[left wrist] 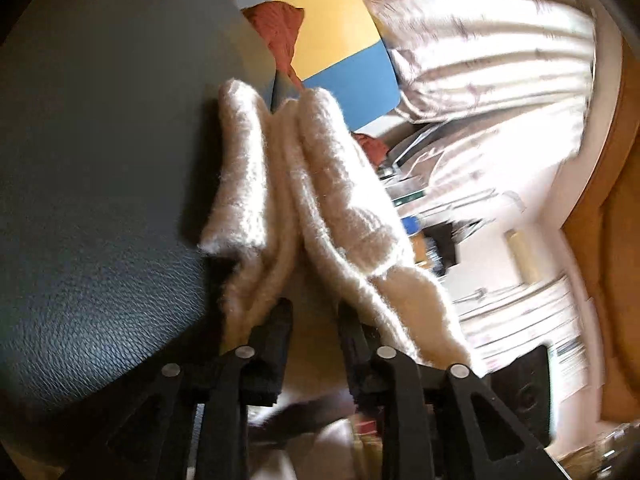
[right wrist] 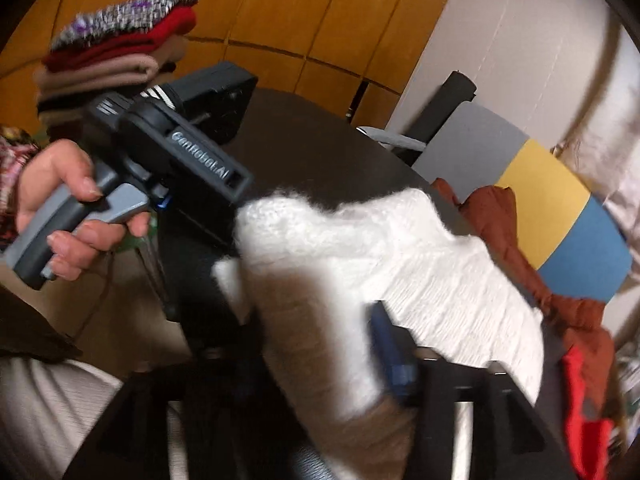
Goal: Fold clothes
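In the left wrist view we see, at the far left, the dark leather-textured table top (left wrist: 92, 184). Next to it, in the middle, hangs the cream fuzzy knit garment (left wrist: 288, 200), bunched in several thick folds. Its lower end goes down between the two black fingers of the left gripper (left wrist: 314, 320). The jaws stand a little apart with the fabric bunched between them, so they seem to pinch it, though the contact itself is hidden by the cloth. Behind the garment there is a rust-coloured cloth (left wrist: 280, 36) lying on a chair with grey, yellow and blue panels (left wrist: 340, 40). To the right is a pale shiny curtain (left wrist: 480, 60), blurred.

In the right wrist view, at the left, the person's left hand (right wrist: 60, 208) grips the grey handle of the left gripper (right wrist: 236, 200), whose tip meets the left edge of the garment (right wrist: 400, 248). Above it stands a stack of folded knitwear (right wrist: 120, 48) in grey, red and beige. The white garment is stretched across the middle, above the dark table (right wrist: 320, 140). Near the bottom the right gripper (right wrist: 336, 360) is mostly covered by the fabric; only one blue finger (right wrist: 390, 348) shows, and we cannot tell how its jaws stand. At the right, the rust-coloured cloth (right wrist: 504, 224) and a red garment (right wrist: 580, 400) hang over the chair (right wrist: 560, 208).
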The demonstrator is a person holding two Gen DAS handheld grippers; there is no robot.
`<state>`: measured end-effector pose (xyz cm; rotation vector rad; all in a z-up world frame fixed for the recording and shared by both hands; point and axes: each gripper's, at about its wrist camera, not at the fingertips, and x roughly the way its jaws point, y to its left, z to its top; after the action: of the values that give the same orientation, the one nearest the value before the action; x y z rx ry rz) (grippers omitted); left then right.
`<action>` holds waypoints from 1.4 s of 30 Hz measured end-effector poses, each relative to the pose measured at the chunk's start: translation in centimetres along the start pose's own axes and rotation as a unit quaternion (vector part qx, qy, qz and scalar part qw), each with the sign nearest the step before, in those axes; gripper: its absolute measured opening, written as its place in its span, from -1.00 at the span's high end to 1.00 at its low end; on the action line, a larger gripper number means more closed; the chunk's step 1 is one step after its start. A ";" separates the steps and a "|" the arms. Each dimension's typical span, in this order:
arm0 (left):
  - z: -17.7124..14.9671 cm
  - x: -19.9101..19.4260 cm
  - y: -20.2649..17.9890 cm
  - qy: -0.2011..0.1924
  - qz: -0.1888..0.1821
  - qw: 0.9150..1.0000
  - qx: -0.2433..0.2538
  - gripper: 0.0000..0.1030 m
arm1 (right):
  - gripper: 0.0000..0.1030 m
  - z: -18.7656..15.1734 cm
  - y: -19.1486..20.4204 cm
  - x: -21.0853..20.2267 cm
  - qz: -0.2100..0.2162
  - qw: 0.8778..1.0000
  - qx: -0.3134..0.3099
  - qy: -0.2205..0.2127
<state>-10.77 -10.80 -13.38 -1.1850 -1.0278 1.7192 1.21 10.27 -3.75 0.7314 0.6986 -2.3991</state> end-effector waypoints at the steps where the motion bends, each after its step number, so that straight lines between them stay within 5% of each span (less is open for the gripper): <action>1: 0.1 -0.2 0.4 0.001 -0.016 1.000 -0.020 0.45 | -0.36 -0.1 0.2 -0.5 0.005 1.000 0.009 -0.006; 10: 0.8 -2.9 0.7 -0.023 -0.077 0.994 -0.079 0.09 | -0.37 0.5 2.4 -1.1 0.049 0.997 0.030 -0.048; 17: 1.7 0.7 -2.5 0.033 -0.026 0.998 -0.056 -0.01 | -0.45 2.2 5.0 2.9 0.075 0.997 -0.010 -0.018; 21: 1.9 4.3 -4.9 0.074 0.074 0.995 -0.008 -0.01 | -0.46 1.7 4.9 1.4 0.090 0.995 0.007 -0.029; 23: 2.1 5.3 -5.3 0.073 0.096 0.993 0.002 0.21 | -0.46 1.0 4.0 -0.4 0.095 0.994 0.039 -0.040; 24: 2.2 5.5 -5.4 0.066 0.093 0.993 0.002 0.30 | -0.46 0.3 3.1 -1.3 0.085 0.993 0.070 -0.042; 25: 2.3 5.6 -5.5 0.060 0.089 0.994 0.001 0.69 | -0.46 -0.6 2.1 -2.4 0.072 0.991 0.104 -0.043; 26: 2.4 5.6 -5.6 0.055 0.084 0.995 -0.001 0.76 | -0.45 -1.5 1.1 -3.4 0.058 0.988 0.139 -0.044; 31: 2.5 5.2 -6.5 0.031 0.069 0.997 0.011 0.82 | -0.51 -6.2 -3.2 -6.5 -0.127 0.955 0.269 -0.011; 33: 3.0 3.9 -7.6 0.012 0.041 0.999 0.006 0.83 | -0.50 -7.3 -4.5 -5.3 -0.138 0.947 0.289 0.029; 35: 3.7 2.7 -8.8 0.001 0.032 0.999 0.016 0.84 | -0.24 -8.1 -4.7 -3.5 -0.122 0.945 0.296 0.063; 36: 4.1 2.1 -9.4 -0.002 0.030 0.999 0.022 0.84 | 0.24 -8.0 -4.8 -2.8 -0.113 0.944 0.301 0.070; 38: 4.5 0.9 -10.7 -0.011 0.038 0.998 0.050 0.84 | 0.74 -7.4 -5.1 -1.5 -0.095 0.942 0.311 0.078; 42: 4.4 -1.6 -10.2 -0.032 0.087 0.992 0.087 0.84 | 0.74 -5.1 -4.0 -3.3 -0.111 0.957 0.265 0.047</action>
<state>-12.93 -9.41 -2.44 -1.1403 -0.8124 1.9515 2.81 17.34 -4.11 1.0305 0.1639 -2.8108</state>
